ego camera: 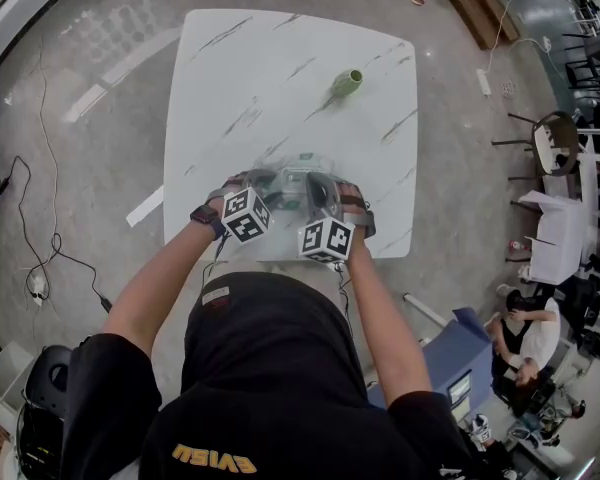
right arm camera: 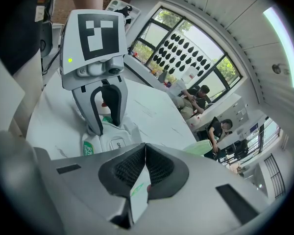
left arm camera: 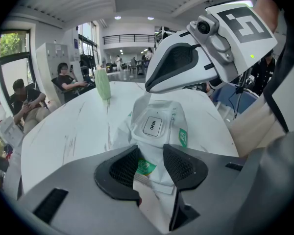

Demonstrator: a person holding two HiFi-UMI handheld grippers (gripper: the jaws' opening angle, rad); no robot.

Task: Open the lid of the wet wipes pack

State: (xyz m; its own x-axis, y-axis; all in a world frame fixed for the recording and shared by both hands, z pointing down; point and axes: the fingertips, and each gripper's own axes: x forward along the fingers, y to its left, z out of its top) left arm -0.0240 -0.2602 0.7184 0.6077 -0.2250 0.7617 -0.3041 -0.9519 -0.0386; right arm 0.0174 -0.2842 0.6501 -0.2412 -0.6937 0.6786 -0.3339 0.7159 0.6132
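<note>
The white wet wipes pack (left arm camera: pixel 157 131) lies near the front edge of the white marble table (ego camera: pixel 280 68), its flat lid labelled "OPEN" (left arm camera: pixel 153 125) facing up and closed. My left gripper (left arm camera: pixel 151 166) is shut on the pack's near end, with a pad on each side of it. My right gripper (right arm camera: pixel 145 168) is shut on the thin white flap at the pack's other end. In the head view the pack (ego camera: pixel 298 176) sits between the left gripper (ego camera: pixel 273 190) and the right gripper (ego camera: pixel 315 196), mostly hidden by them.
A pale green cup (ego camera: pixel 347 83) stands upright at the far right of the table. Cables (ego camera: pixel 40 268) trail on the floor to the left. People sit in chairs (left arm camera: pixel 68 84) beyond the table, and more furniture (ego camera: pixel 555 228) stands to the right.
</note>
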